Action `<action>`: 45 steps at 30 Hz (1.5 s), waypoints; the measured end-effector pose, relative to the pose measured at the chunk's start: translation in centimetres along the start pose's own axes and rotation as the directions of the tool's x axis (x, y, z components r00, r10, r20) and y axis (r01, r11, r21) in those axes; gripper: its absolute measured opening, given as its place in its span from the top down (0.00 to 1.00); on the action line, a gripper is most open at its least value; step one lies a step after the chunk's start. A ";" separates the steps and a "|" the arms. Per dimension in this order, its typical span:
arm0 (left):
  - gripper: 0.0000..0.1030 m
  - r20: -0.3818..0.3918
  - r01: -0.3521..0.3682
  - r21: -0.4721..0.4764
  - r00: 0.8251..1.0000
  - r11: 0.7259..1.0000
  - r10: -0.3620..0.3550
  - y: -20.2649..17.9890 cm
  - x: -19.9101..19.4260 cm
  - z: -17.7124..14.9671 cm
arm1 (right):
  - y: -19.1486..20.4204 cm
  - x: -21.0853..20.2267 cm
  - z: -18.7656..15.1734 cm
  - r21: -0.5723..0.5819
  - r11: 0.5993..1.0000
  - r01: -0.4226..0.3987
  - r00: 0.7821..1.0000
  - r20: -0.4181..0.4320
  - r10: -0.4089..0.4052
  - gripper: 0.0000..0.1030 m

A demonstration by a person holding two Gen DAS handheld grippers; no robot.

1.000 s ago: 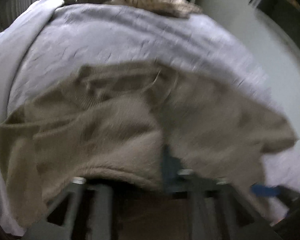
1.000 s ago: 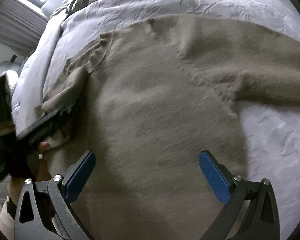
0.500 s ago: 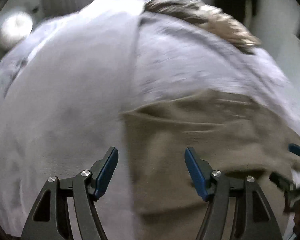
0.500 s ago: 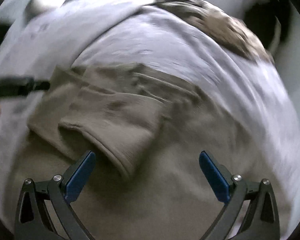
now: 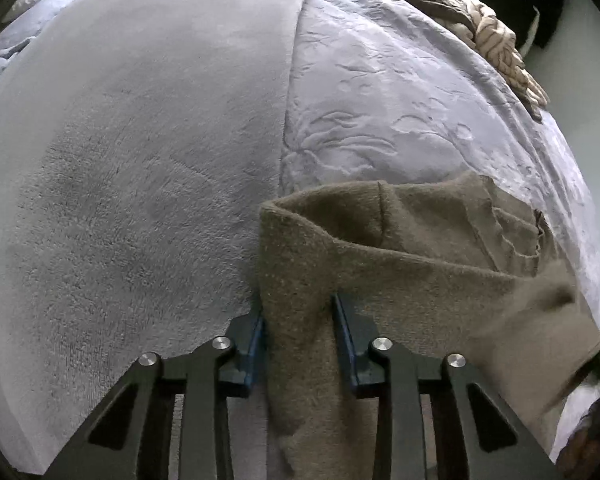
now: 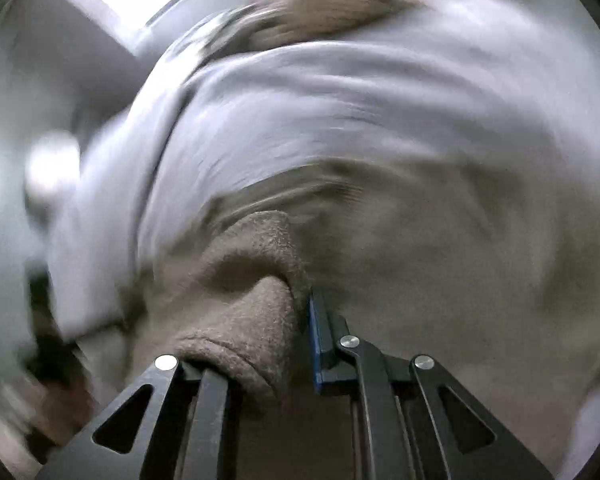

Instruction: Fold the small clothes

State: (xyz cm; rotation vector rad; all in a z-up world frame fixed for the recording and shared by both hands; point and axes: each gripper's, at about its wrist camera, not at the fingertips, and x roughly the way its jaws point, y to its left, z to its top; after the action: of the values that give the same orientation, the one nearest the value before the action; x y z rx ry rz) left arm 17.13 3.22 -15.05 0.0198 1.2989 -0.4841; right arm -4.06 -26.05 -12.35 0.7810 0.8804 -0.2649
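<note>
A brown knit sweater (image 5: 420, 280) lies on the bed, its left corner folded over. In the left wrist view my left gripper (image 5: 298, 320) has its jaws closing on that left edge; the fabric fills the gap and both blue pads (image 5: 256, 336) touch it. The right wrist view is blurred by motion. There my right gripper (image 6: 276, 320) has its jaws closing on a bunched fold of the sweater (image 6: 420, 260). The fold covers the left finger, and the right blue pad (image 6: 315, 344) presses against the cloth.
The sweater rests on a lilac-grey embossed bedcover (image 5: 380, 100). A plush grey blanket (image 5: 140, 140) covers the bed's left part. A heap of brown and beige clothes (image 5: 496, 40) lies at the far edge, blurred in the right wrist view (image 6: 320, 12).
My left gripper slid to the sweater's left edge and closed onto it. My right gripper went from wide open to clamped over a fold of the sweater, and its view swung.
</note>
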 end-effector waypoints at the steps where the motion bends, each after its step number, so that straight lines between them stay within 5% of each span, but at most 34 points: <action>1: 0.69 0.000 0.005 0.000 1.000 1.000 -0.005 0.1 0.0 0.2 | -3.2 -0.2 -0.4 0.170 0.984 -0.043 0.999 -0.005 0.044 0.53; 3: 0.69 -0.003 0.022 -0.004 1.000 1.000 -0.022 0.3 -0.3 0.3 | -6.8 -0.3 -1.7 0.358 0.930 -0.079 0.996 -0.008 0.088 0.37; 4: 0.69 -0.005 0.020 -0.005 1.000 1.000 -0.020 0.4 -0.4 0.3 | -8.6 -0.6 -2.8 0.455 0.879 -0.144 0.989 0.036 0.143 0.37; 7: 0.69 -0.007 0.021 -0.003 1.000 1.000 -0.021 0.5 -0.8 0.6 | -9.7 -1.7 -4.6 0.554 0.805 -0.212 0.977 0.113 0.180 0.36; 11: 0.69 -0.046 0.042 0.004 0.998 0.999 -0.042 0.7 -0.5 0.9 | -6.3 -0.4 -6.8 0.545 0.792 -0.274 0.949 0.019 0.315 0.35; 17: 0.69 -0.053 0.044 0.021 0.998 0.999 -0.042 -0.2 -0.2 1.1 | 5.0 7.6 -12.1 0.506 0.767 -0.395 0.805 -0.211 0.554 0.35; 18: 0.87 -0.047 0.045 0.029 0.998 0.999 -0.044 -0.2 -0.4 1.0 | 6.2 8.6 -12.9 0.507 0.763 -0.400 0.798 -0.216 0.562 0.35; 20: 0.92 -0.037 0.074 0.040 0.997 0.996 -0.072 -0.1 -0.9 1.0 | 7.8 10.6 -12.8 0.521 0.755 -0.398 0.805 -0.197 0.560 0.63; 21: 0.92 -0.029 0.090 0.037 0.996 0.995 -0.089 0.1 -1.3 1.0 | 8.1 11.0 -13.0 0.532 0.750 -0.393 0.810 -0.185 0.556 0.93; 24: 0.92 0.005 0.156 0.032 0.988 0.987 -0.157 0.9 -2.9 1.1 | 11.1 12.8 -12.7 0.539 0.729 -0.423 0.780 -0.192 0.595 0.94; 27: 0.92 -0.003 0.148 0.046 0.989 0.988 -0.148 2.2 -3.2 1.3 | 14.3 15.5 -13.4 0.498 0.749 -0.437 0.736 -0.280 0.616 0.94; 29: 0.92 -0.030 0.133 0.041 0.991 0.990 -0.132 2.8 -2.3 1.1 | 15.2 17.4 -14.2 0.454 0.814 -0.363 0.762 -0.359 0.539 0.94; 32: 0.92 -0.030 0.118 0.043 0.993 0.992 -0.117 3.3 -2.0 0.5 | 14.5 17.0 -14.6 0.479 0.803 -0.355 0.747 -0.371 0.552 0.82; 34: 0.91 -0.021 0.125 0.046 0.992 0.991 -0.124 3.4 -2.3 0.3 | 13.6 15.4 -14.5 0.475 0.802 -0.362 0.730 -0.390 0.561 0.46; 35: 0.91 -0.023 0.124 0.050 0.992 0.991 -0.123 3.5 -2.4 0.3 | 12.8 13.7 -14.1 0.451 0.810 -0.374 0.739 -0.383 0.554 0.43; 36: 0.91 -0.024 0.120 0.053 0.993 0.991 -0.119 3.5 -2.4 0.2 | 11.8 11.8 -13.5 0.409 0.837 -0.364 0.772 -0.371 0.516 0.43; 40: 0.91 -0.024 0.098 0.075 0.995 0.992 -0.097 2.7 -2.4 0.4 | 4.7 3.9 -10.3 0.322 0.930 -0.180 0.944 -0.211 0.256 0.43; 42: 0.91 -0.020 0.088 0.076 0.996 0.993 -0.087 2.5 -2.4 0.4 | 0.6 1.4 -8.9 0.387 0.916 -0.106 0.977 -0.131 0.169 0.43; 45: 0.91 -0.017 0.078 0.081 0.997 0.994 -0.077 2.5 -2.3 0.3 | -3.8 0.5 -6.9 0.495 0.865 -0.081 0.990 -0.063 0.129 0.45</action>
State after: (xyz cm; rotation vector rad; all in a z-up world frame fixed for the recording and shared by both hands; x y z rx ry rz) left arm 17.90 6.14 -13.49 0.0406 1.2960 -0.6044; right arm -9.80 -23.77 -17.30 1.3243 0.8650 -0.3647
